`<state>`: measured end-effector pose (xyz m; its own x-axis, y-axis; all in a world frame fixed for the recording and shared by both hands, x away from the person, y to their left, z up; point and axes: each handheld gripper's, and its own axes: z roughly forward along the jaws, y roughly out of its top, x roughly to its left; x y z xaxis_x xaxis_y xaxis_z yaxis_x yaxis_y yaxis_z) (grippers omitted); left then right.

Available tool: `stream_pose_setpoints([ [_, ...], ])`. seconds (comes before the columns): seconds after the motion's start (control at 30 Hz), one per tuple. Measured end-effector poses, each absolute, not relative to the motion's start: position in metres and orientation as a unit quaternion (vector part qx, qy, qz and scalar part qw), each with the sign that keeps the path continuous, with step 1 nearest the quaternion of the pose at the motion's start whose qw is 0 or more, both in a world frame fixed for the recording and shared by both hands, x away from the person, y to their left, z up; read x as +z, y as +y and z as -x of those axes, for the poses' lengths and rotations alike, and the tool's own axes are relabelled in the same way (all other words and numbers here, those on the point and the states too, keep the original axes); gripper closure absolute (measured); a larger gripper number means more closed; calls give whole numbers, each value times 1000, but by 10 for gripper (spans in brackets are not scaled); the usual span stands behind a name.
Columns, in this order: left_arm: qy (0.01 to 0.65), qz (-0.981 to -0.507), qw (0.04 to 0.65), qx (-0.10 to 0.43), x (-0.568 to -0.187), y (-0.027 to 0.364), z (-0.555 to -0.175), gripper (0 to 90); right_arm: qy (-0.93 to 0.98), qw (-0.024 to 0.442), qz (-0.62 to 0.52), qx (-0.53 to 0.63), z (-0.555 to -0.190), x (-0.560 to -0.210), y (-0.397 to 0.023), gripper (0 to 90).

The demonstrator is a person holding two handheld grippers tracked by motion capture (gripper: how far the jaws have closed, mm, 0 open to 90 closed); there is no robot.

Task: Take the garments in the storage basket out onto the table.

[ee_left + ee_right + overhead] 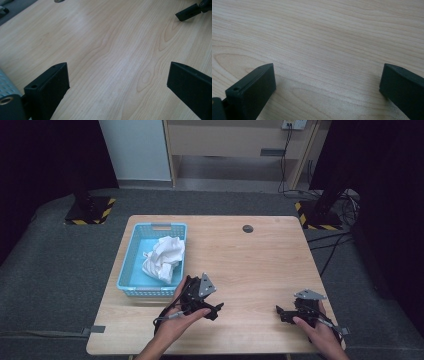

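A light blue plastic basket point(131, 252) stands at the table's left, and a crumpled white cloth point(164, 258) lies inside it. My left gripper point(216, 310) rests low on the table just right of the basket's near corner, open, with bare wood between its jaws point(117, 75). Near the table's front right my right gripper point(280, 312) is held low over the wood, open and holding nothing point(327, 77). In the left gripper view the right gripper's jaw tip point(187, 12) shows at the top right.
The wooden table point(250, 265) has a small round dark cap point(248, 228) near its far edge. Grey carpet surrounds it, with black stand bases point(89, 210) at the far left and far right, cables at the right, and a wooden cabinet behind.
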<state>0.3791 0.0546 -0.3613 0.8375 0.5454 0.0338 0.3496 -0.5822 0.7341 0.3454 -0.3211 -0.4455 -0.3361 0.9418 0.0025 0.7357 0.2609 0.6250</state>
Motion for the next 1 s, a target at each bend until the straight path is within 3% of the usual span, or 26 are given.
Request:
stream_pose_setpoints([
  [0.53, 283, -867, 370, 180, -329, 100, -400, 29, 771, 190, -544, 271, -345, -446, -321, 3],
  [1.0, 307, -869, 331, 204, -325, 138, -426, 25, 771, 190, -544, 271, -345, -446, -321, 3],
])
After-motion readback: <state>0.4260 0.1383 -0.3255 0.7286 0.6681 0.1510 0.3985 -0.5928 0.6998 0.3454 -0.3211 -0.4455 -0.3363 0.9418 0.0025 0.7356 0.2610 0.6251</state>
